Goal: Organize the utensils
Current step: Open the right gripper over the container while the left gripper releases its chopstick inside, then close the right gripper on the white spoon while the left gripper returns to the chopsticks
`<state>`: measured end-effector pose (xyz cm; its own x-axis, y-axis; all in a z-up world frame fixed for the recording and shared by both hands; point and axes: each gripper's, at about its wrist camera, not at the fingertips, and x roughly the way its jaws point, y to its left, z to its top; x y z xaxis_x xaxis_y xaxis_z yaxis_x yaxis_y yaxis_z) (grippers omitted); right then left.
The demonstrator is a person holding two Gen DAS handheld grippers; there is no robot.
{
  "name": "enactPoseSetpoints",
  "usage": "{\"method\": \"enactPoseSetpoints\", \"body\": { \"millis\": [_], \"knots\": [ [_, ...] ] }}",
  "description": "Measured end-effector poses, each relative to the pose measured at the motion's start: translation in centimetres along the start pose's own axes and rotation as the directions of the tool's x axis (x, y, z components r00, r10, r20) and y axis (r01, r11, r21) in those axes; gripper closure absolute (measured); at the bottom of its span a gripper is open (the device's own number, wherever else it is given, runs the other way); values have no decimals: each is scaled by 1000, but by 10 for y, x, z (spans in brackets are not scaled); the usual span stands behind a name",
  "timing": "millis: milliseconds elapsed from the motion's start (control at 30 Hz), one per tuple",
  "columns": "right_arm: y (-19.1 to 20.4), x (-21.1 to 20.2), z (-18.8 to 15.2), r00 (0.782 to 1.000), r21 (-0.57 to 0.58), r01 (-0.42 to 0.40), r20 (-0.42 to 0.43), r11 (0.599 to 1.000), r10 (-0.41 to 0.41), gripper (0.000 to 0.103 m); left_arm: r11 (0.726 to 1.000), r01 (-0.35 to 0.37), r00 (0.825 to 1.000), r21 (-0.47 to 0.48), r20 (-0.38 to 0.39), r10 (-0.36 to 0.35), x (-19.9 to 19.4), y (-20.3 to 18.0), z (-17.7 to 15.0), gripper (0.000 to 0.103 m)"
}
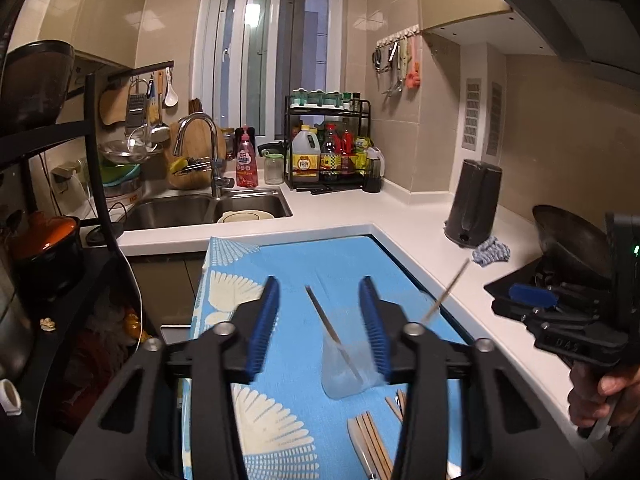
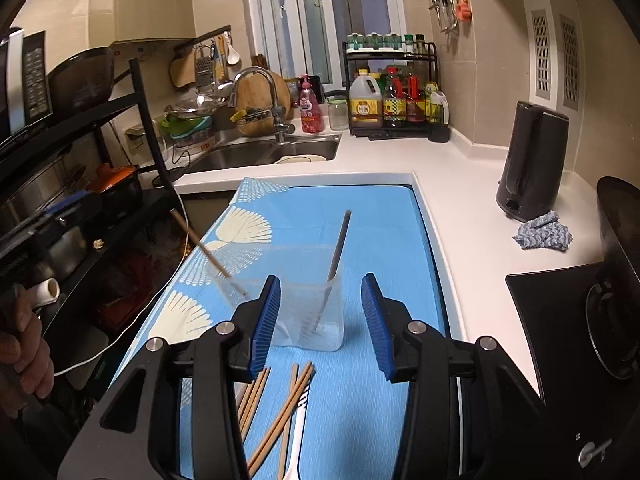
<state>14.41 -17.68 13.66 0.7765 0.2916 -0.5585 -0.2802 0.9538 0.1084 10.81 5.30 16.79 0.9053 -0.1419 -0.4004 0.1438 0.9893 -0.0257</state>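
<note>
Dark chopstick (image 2: pixel 338 250) leans upright in cup (image 2: pixel 316 316)

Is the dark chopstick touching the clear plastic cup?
Touching. The right wrist view shows the dark chopstick standing inside the clear plastic cup, leaning on its rim.

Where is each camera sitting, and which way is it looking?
Left wrist: sits on the left tongs, looking forward over the blue cloth at the clear cup; the right tongs and hand show at right.
Right wrist: sits on the right tongs, facing the same cup; a hand shows at left.
Both share cup, cloth, sink, kettle.
</note>
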Motion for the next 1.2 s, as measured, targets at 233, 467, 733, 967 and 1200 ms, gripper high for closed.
{"method": "enactPoseSetpoints", "body": {
  "millis": [233, 467, 733, 967, 1200],
  "knots": [
    [14, -33, -54, 997, -2, -67, 27, 998, 67, 73, 1000, -19, 1000, 8, -12, 20, -18, -18, -72, 85],
    [6, -17, -125, 997, 76, -70, -26, 995, 72, 100, 998, -28, 995, -63, -96, 22, -20, -32, -149, 91],
    [-1, 25, -182, 978, 222, -62, -182, 973, 104, 96, 989, -1, 983, -146, -181, -25, -33, -60, -220, 91],
    [2, 40, -202, 955, 291, -64, -261, 955, 143, 94, 993, -16, 977, -121, -211, -10, -35, -78, -248, 91],
    [9, 48, -213, 939, 284, -67, -305, 956, 156, 91, 992, -20, 952, -128, -305, -20, -22, -79, -263, 103]
  ]
}}
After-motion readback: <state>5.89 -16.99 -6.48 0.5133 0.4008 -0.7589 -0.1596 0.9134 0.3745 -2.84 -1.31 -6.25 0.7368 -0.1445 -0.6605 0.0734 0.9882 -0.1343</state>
